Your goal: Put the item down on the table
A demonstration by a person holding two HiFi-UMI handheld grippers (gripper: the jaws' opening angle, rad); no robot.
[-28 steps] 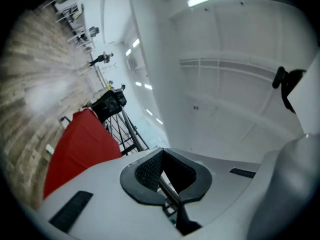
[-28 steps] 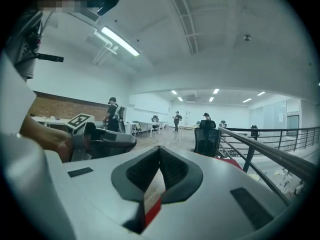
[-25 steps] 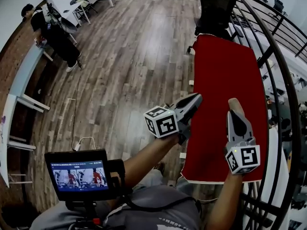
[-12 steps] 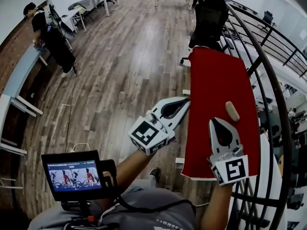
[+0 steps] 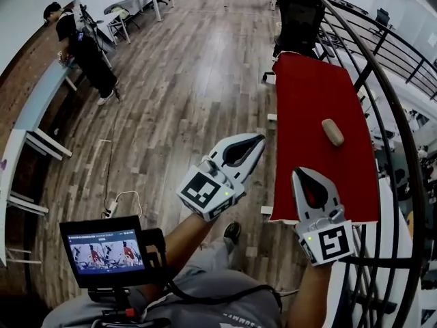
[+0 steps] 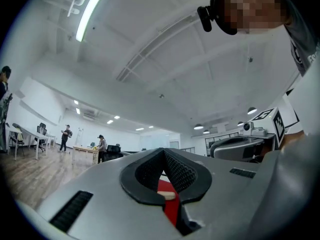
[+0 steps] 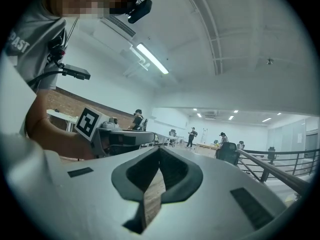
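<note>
Both tools are pressed together, empty. My left tool (image 5: 257, 141) and right tool (image 5: 300, 175) hang at six o'clock of the red counter (image 5: 307, 94), I think because the tan item (image 5: 332, 132) already lies on it, toward twelve o'clock.

Ahead of the right gripper (image 5: 300, 175) the red table (image 5: 307, 108) lies open except one tan item (image 5: 332, 132); a black railing (image 5: 404, 149) crowds its right side.

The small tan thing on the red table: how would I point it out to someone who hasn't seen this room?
Find the long red table with a black office chair at its far end. The small tan block lies on the red top, toward the right edge. It is the only thing seen lying on that table.
</note>
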